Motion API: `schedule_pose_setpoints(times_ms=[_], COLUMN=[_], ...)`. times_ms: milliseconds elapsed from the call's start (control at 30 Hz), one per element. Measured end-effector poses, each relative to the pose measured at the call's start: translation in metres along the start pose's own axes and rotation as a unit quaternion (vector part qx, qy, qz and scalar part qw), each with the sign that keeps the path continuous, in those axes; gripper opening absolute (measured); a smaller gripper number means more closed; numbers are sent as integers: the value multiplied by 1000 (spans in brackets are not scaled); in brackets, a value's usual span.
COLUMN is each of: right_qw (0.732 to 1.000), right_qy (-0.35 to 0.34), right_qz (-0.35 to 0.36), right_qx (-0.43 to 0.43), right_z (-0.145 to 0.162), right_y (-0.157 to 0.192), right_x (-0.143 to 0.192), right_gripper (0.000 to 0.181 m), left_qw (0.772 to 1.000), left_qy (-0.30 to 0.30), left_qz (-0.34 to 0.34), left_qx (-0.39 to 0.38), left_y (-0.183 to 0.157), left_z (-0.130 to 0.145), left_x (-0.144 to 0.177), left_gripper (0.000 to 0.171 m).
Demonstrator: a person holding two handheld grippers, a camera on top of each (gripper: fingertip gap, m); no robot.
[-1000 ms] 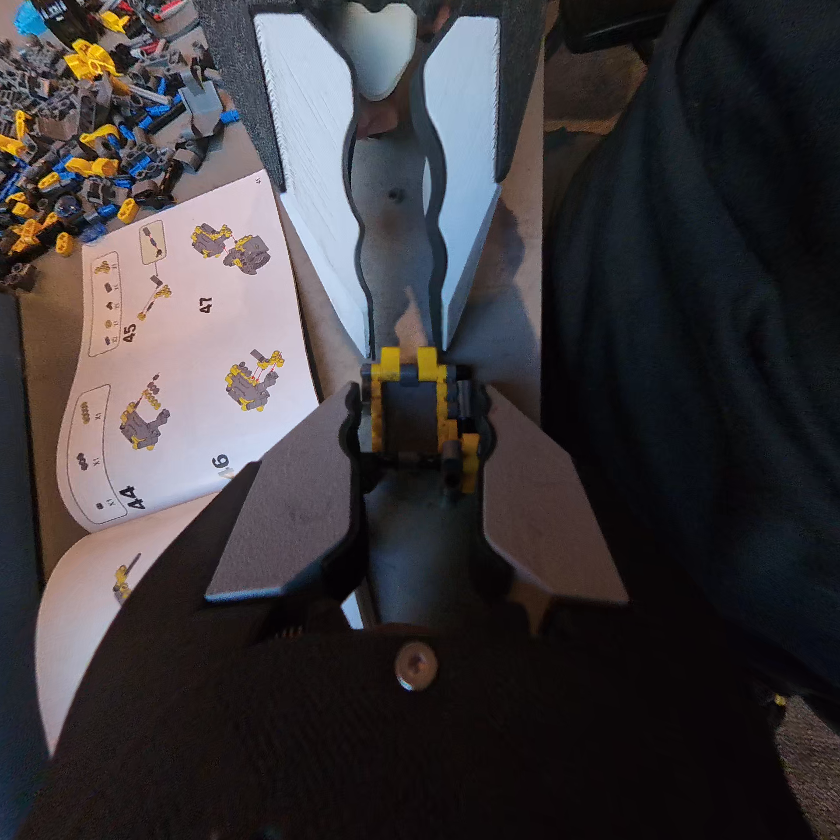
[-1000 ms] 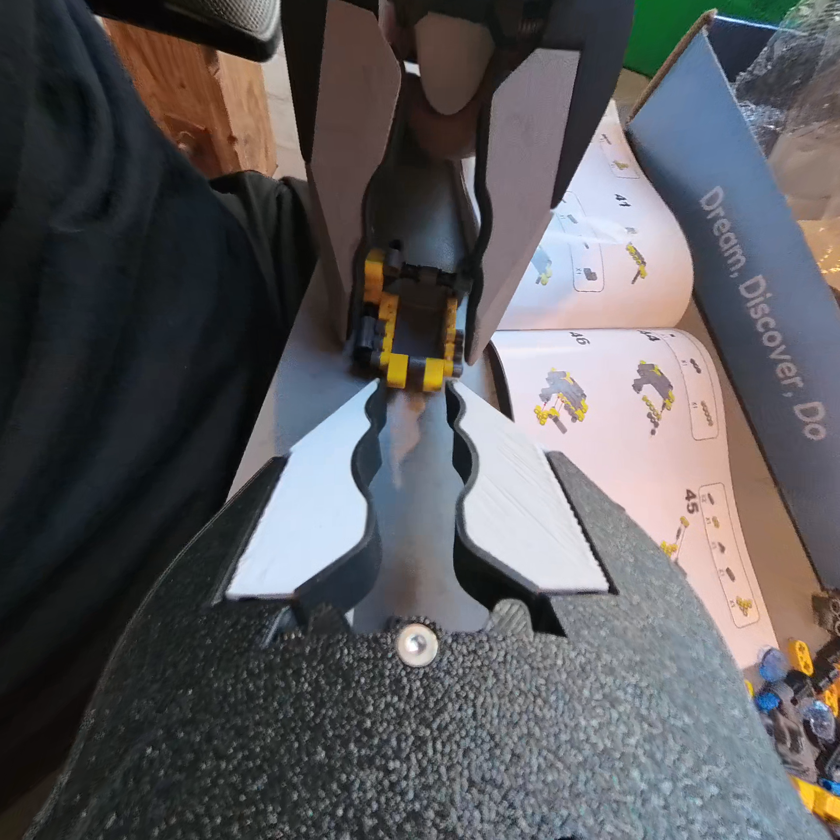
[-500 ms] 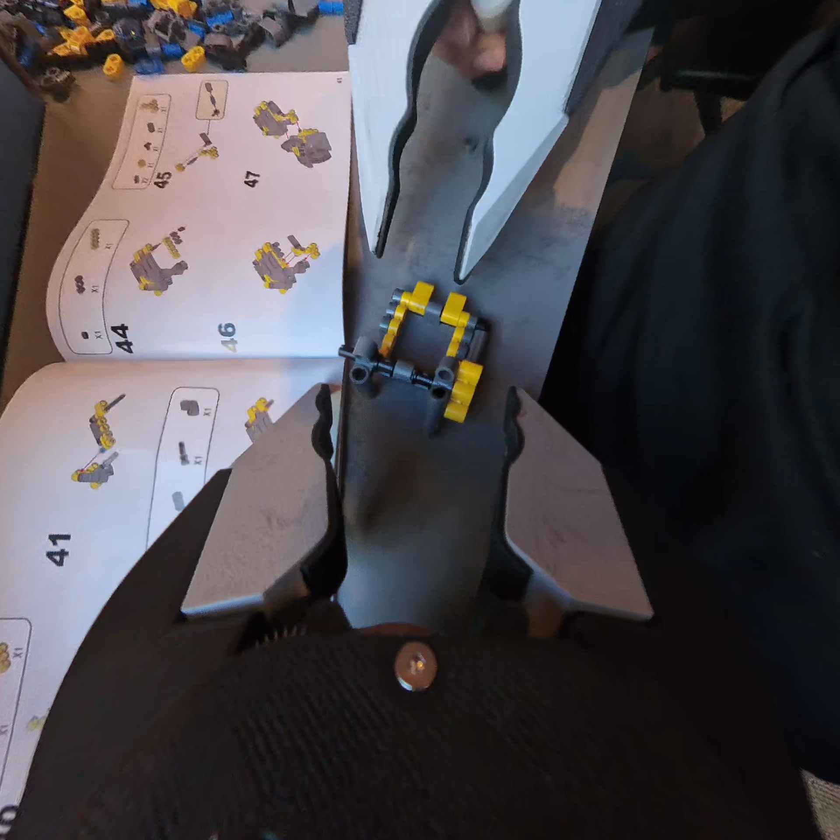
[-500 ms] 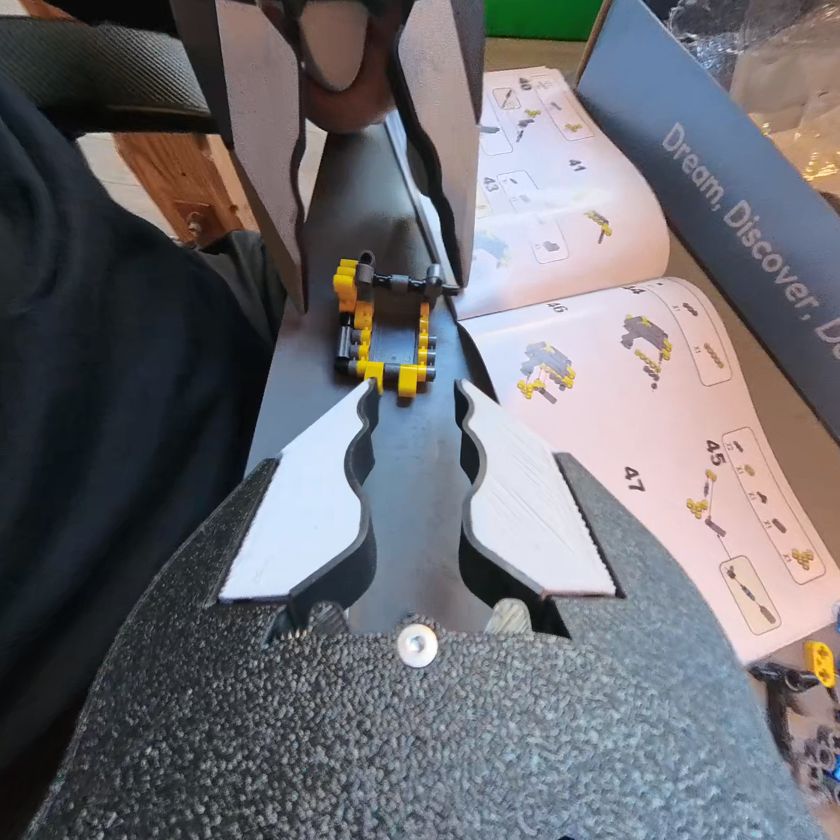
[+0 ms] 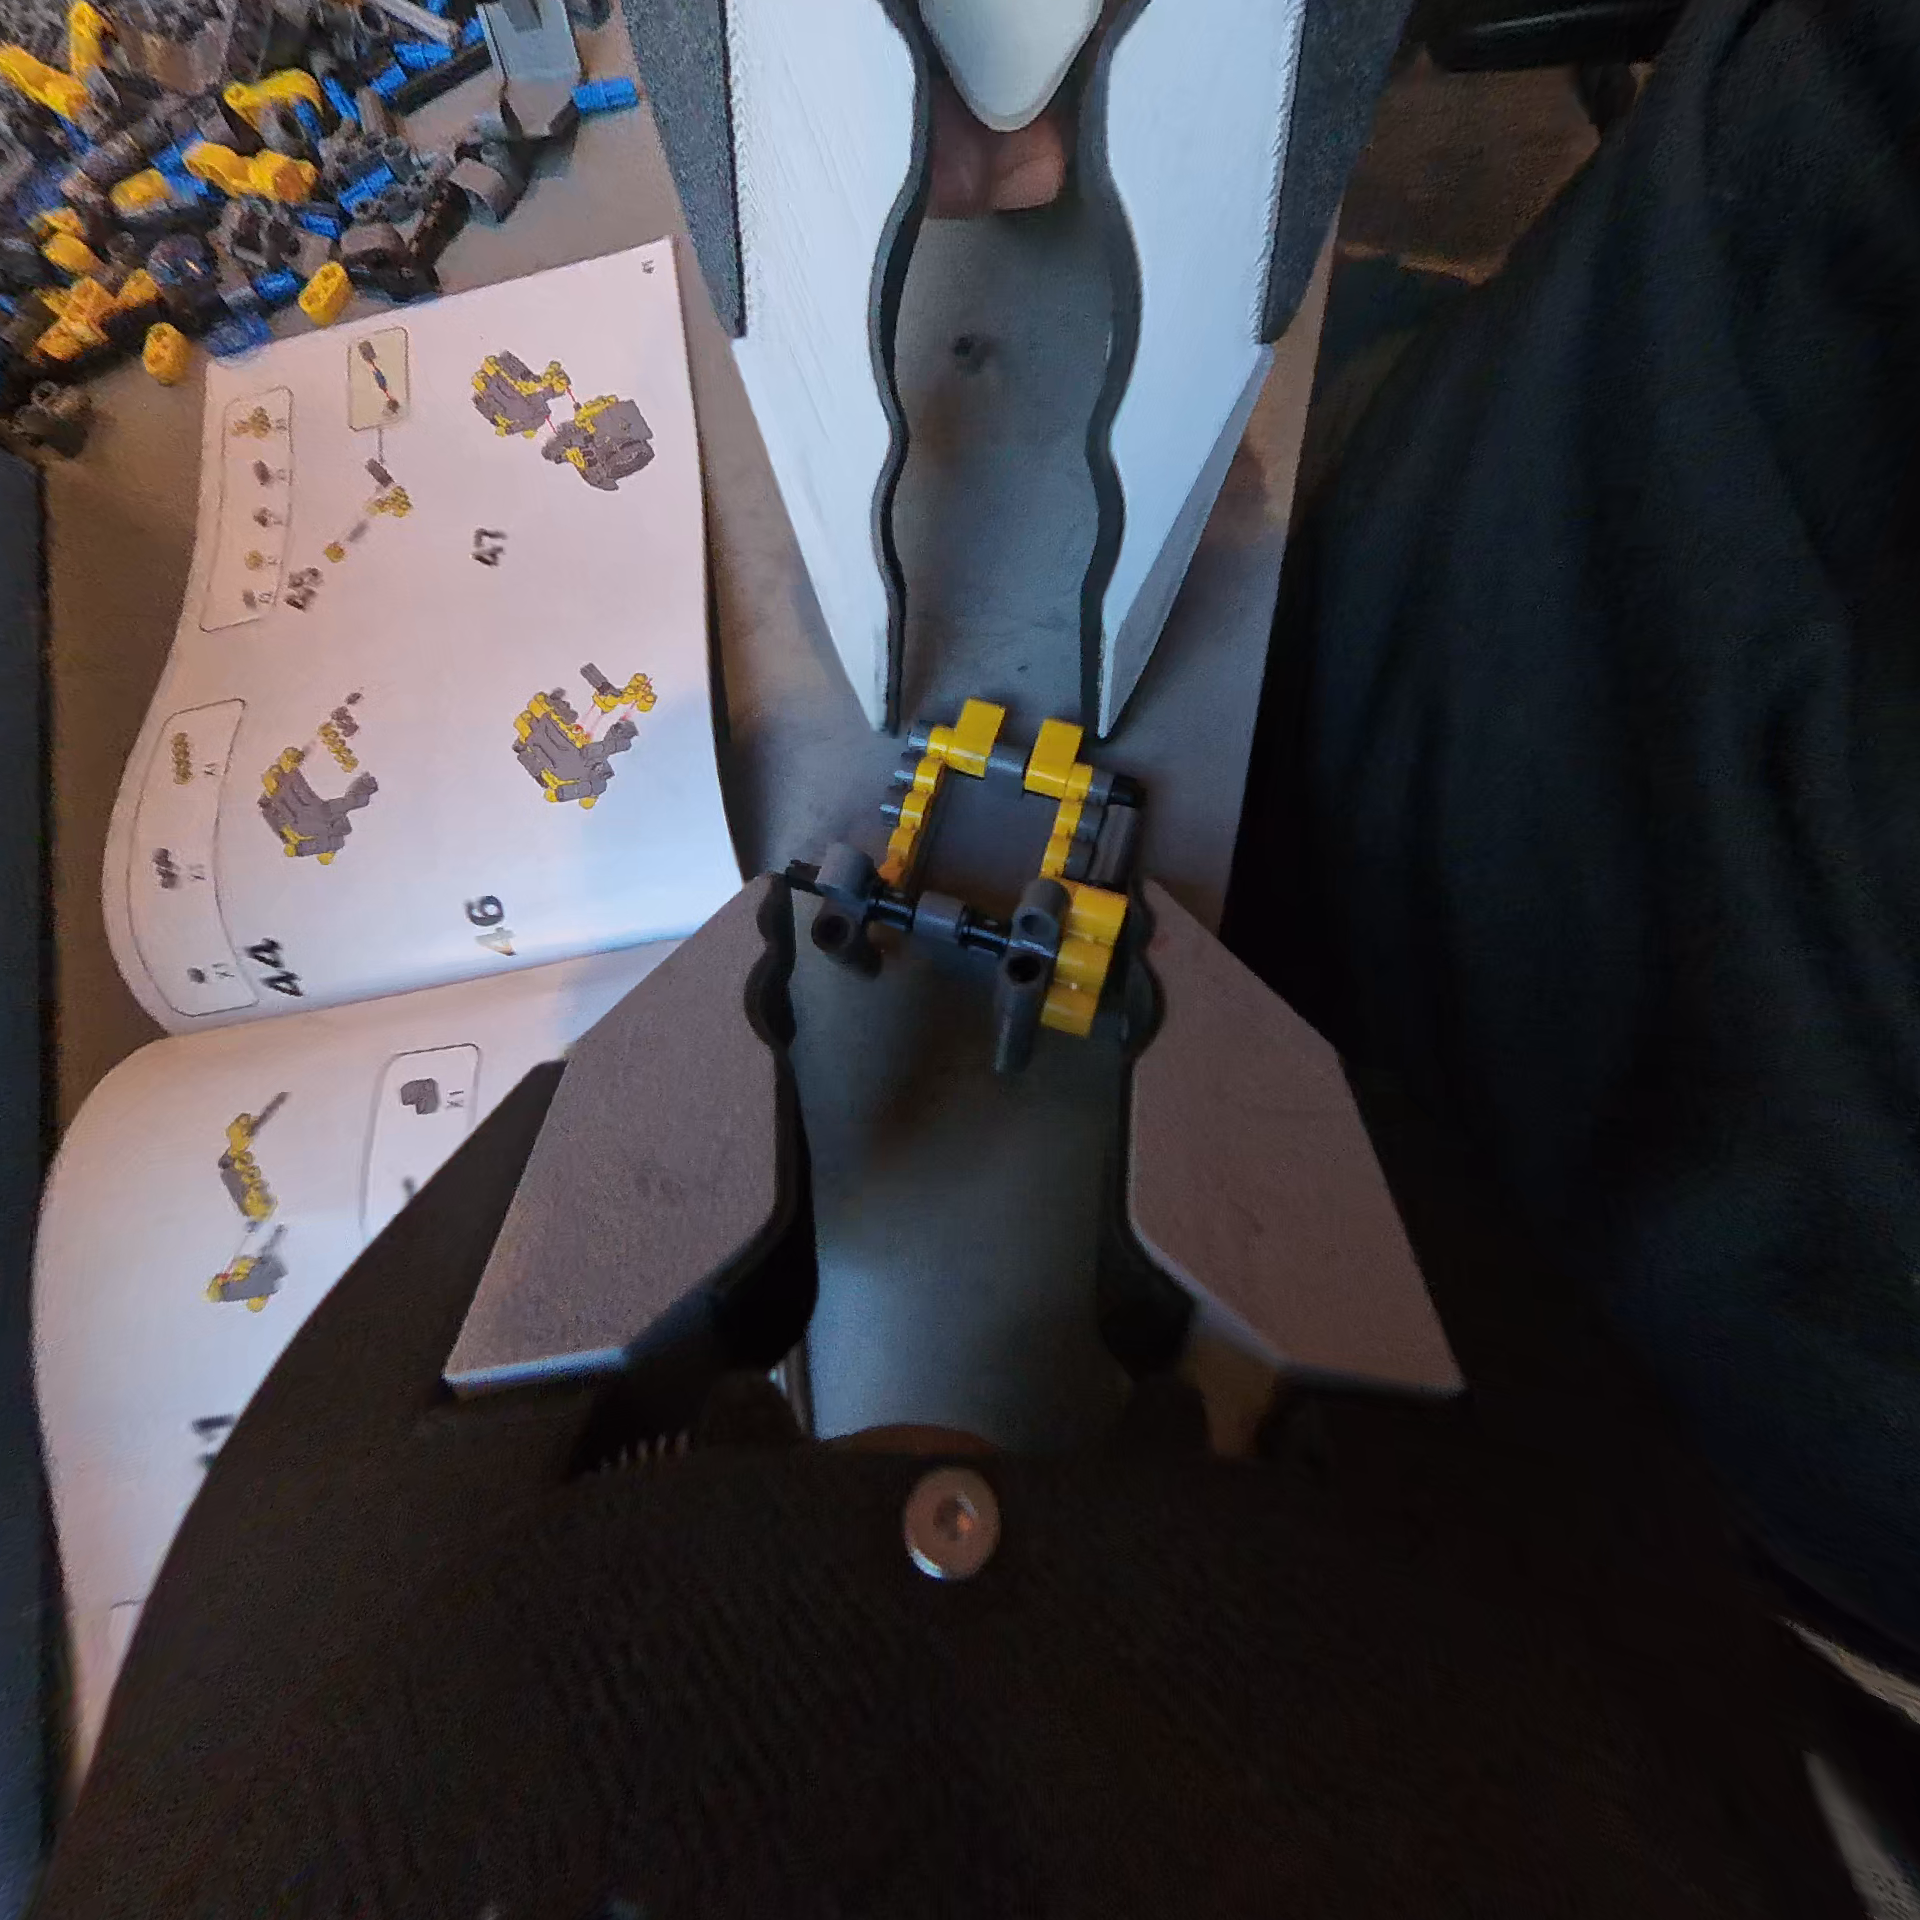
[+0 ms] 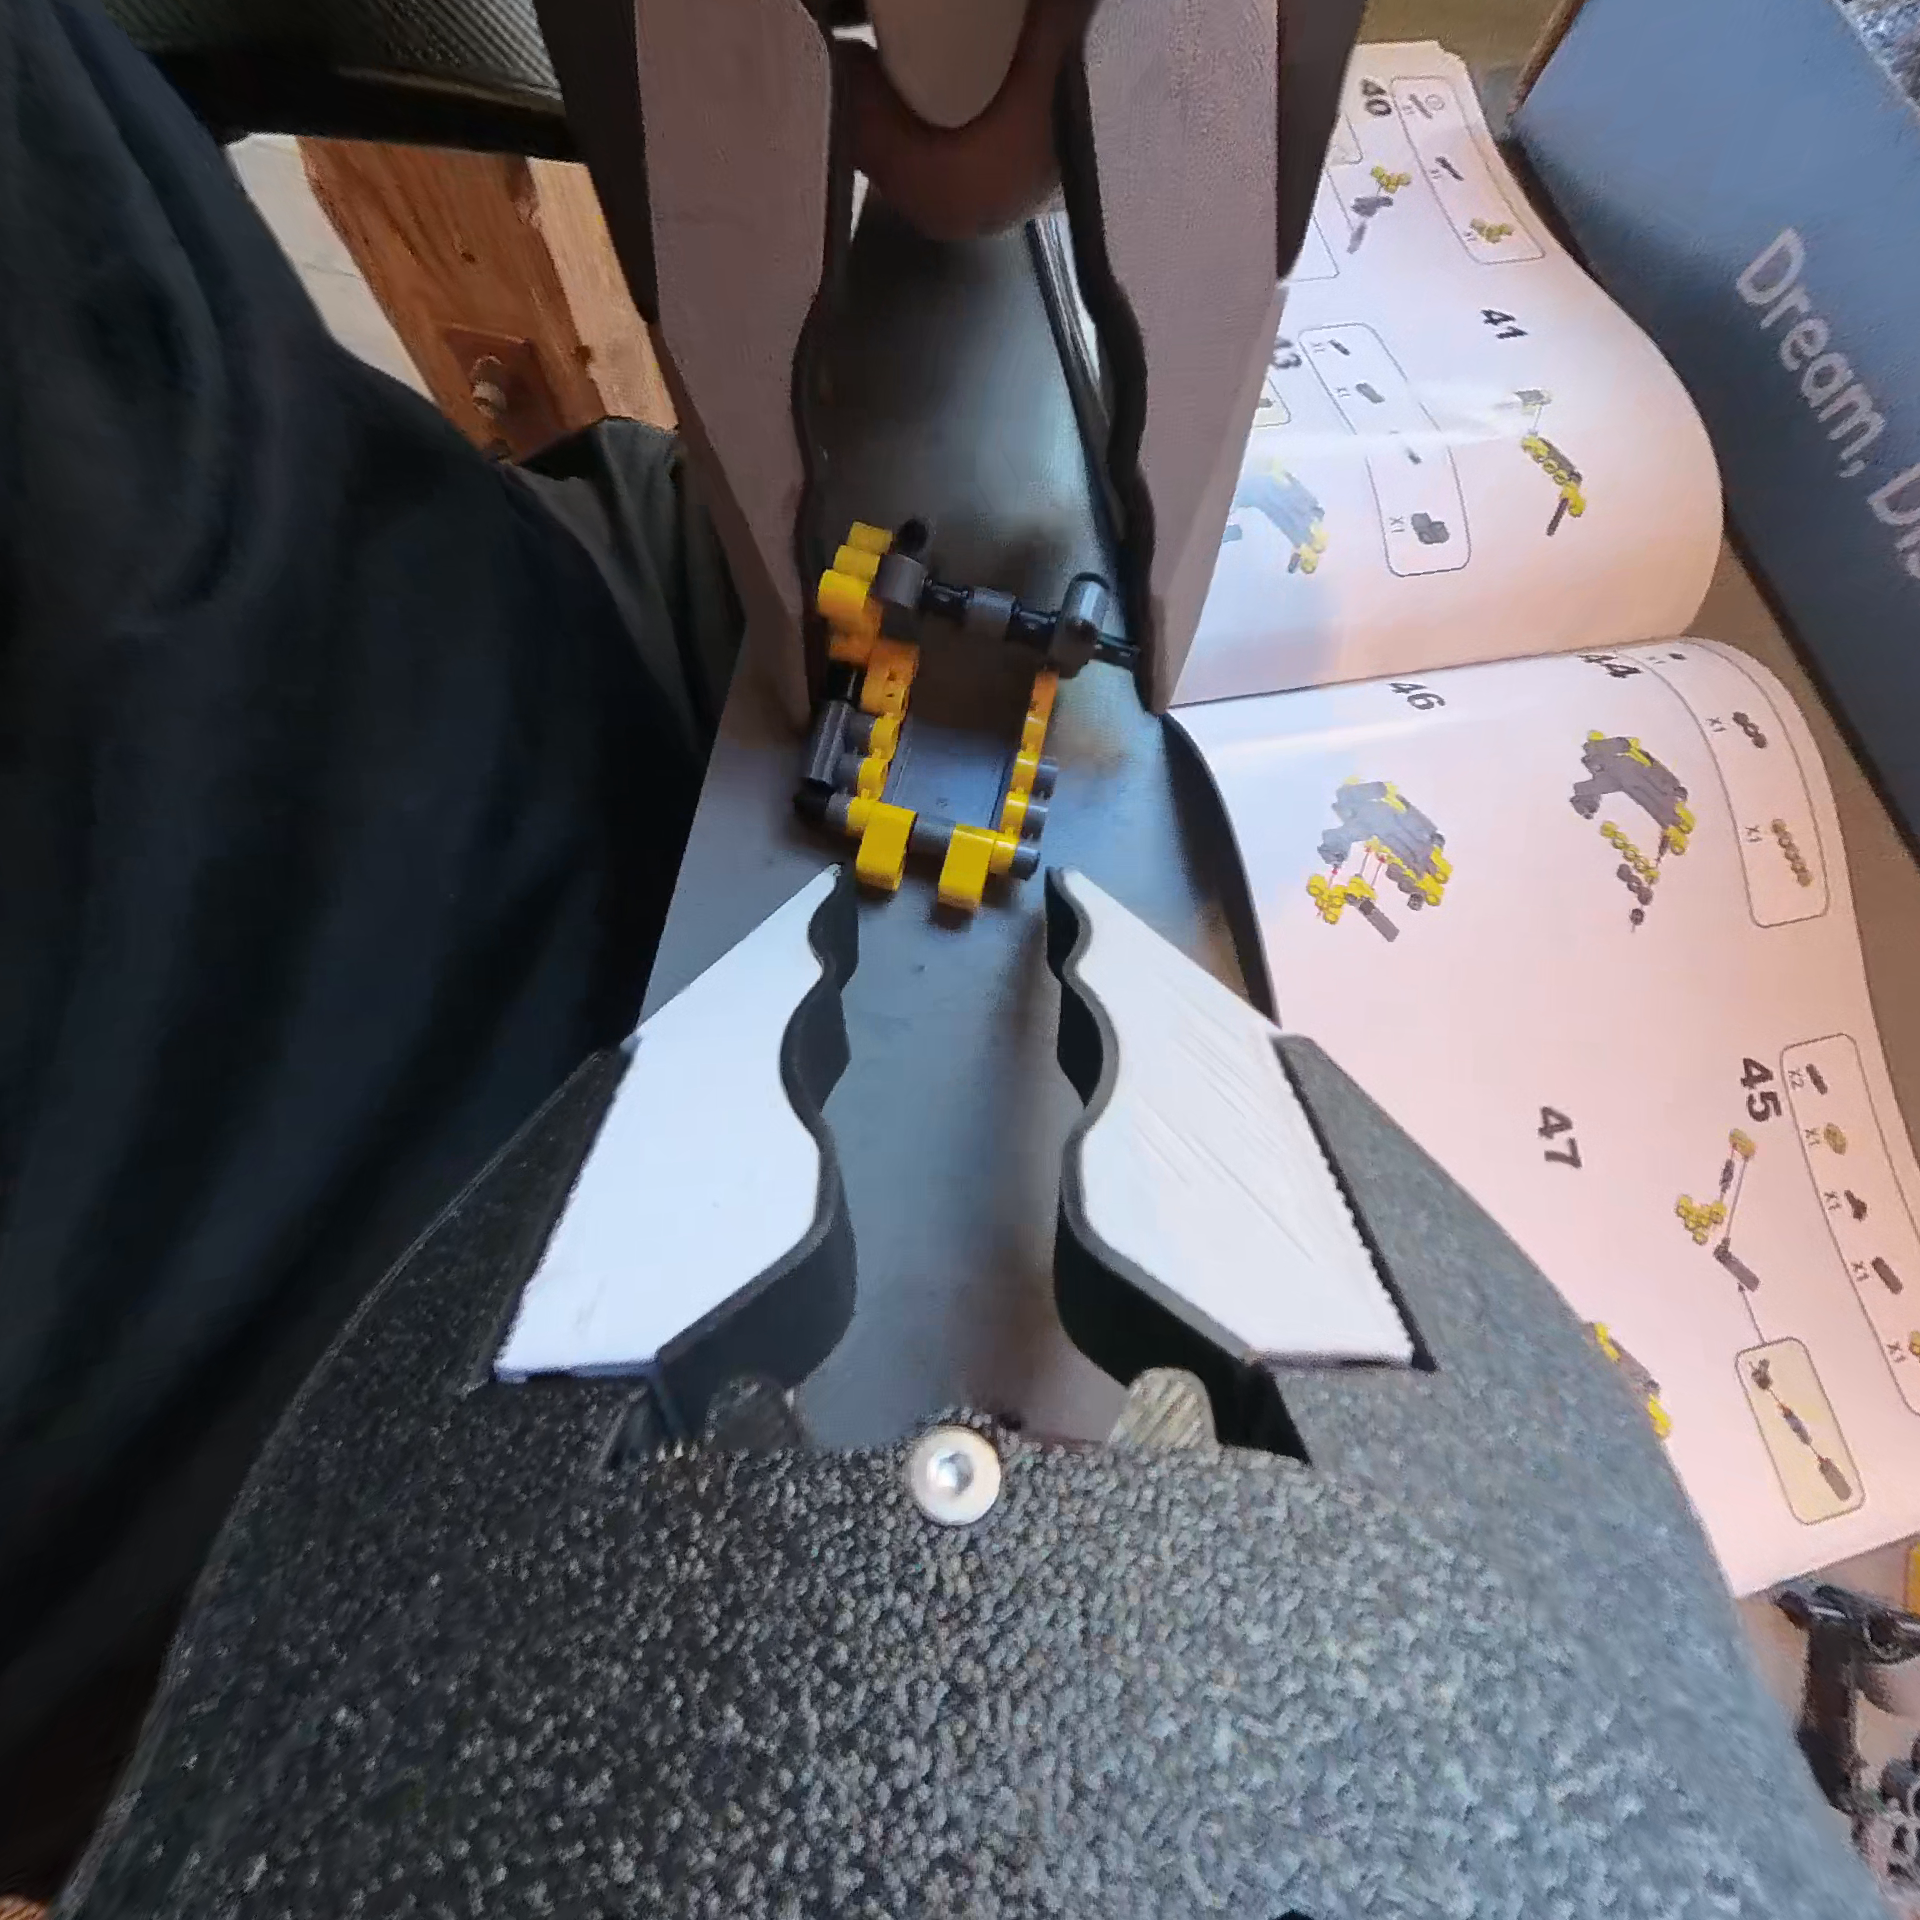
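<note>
1. A person's dark clothing fills the 3 o'clock side of the left wrist view and the 9 o'clock side of the right wrist view.
2. The grey counter runs as a narrow strip from 6 to 12 o'clock between the two grippers, which face each other.
3. An open booklet of building diagrams lies on the counter at 9 o'clock in the left view, its near page curling up.
4. A dark blue box stands at 1 o'clock in the right view, just beyond the booklet.
5. The left gripper has its jaws set wide on either side of the frame's near end. The tips sit at or very near the sides, and I cannot tell whether they grip.
6. The right gripper has its jaws parted and holding nothing. The tips sit just beside the frame's two yellow lugs, without clear contact.
7. A pile of loose yellow, blue and grey bricks lies at 11 o'clock in the left view, beyond the booklet.
8. The frame, a small open rectangle of yellow and grey bricks, lies flat on the counter between the two grippers, next to the booklet's edge.
</note>
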State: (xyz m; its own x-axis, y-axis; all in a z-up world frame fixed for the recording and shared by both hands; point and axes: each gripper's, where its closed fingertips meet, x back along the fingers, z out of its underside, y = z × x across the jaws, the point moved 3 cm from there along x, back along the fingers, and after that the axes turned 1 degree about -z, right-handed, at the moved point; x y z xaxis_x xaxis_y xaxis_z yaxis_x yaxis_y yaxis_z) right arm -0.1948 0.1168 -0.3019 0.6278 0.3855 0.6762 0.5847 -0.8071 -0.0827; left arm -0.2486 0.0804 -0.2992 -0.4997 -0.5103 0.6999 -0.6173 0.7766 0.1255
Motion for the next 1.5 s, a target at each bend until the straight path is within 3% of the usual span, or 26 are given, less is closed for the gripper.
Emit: schedule_pose_setpoints(times_ms=[133, 333, 400, 467, 600, 800, 833, 933, 1033, 1100, 1133, 1267, 1367, 1500], right_qw=[1000, 987, 983, 984, 984, 997, 997, 997, 994, 989, 987, 989, 990, 990], right_qy=[-18, -103, -108, -105, -94, -37, -26, -7, 18, 42, 47, 52, 53, 16], right_qz=[15, -49, -76, -61, -42, 39, 52, 74, 105, 130, 136, 125, 133, 88], right_qx=[5, -111, -131, -132, -142, -63, -45, -7, 38, 62, 69, 51, 9, -114], right_z=[-2, -12, -14, -13, -13, -14, -15, -19, -21, -19, -18, -13, -5, 5], right_y=[0, -7, -5, -10, -16, -19, -19, -14, -13, -14, -14, -10, -15, -11], right_x=[5, 25, 25, 24, 28, 45, 47, 51, 52, 52, 51, 47, 51, 54], right_gripper=[34, 17, 17, 6, 6, 5, 5, 4, 0, 0, 0, 0, 10, 19], left_qw=[983, 933, 926, 922, 906, 881, 881, 921, 967, 980, 984, 989, 988, 990], left_qy=[-20, -55, -61, -72, -80, -94, -105, -128, -134, -144, -144, -98, -78, -67], left_qz=[-110, -220, -235, -236, -261, -301, -312, -261, -166, -116, -96, -100, -123, -116], left_qx=[-144, -279, -290, -299, -323, -353, -340, -261, -142, -71, -47, -35, -61, -44], left_y=[-2, -10, -8, -7, -2, 5, 6, 3, 4, 6, 7, 14, 10, 4], left_z=[-9, -14, -15, -15, -19, -23, -26, -31, -35, -37, -36, -24, -20, -12], left_x=[5, 9, 9, 8, 5, 0, 2, 5, 8, 12, 13, 8, 5, 12], left_gripper=[60, 60, 60, 60, 60, 60, 62, 74, 81, 82, 80, 36, 50, 70])
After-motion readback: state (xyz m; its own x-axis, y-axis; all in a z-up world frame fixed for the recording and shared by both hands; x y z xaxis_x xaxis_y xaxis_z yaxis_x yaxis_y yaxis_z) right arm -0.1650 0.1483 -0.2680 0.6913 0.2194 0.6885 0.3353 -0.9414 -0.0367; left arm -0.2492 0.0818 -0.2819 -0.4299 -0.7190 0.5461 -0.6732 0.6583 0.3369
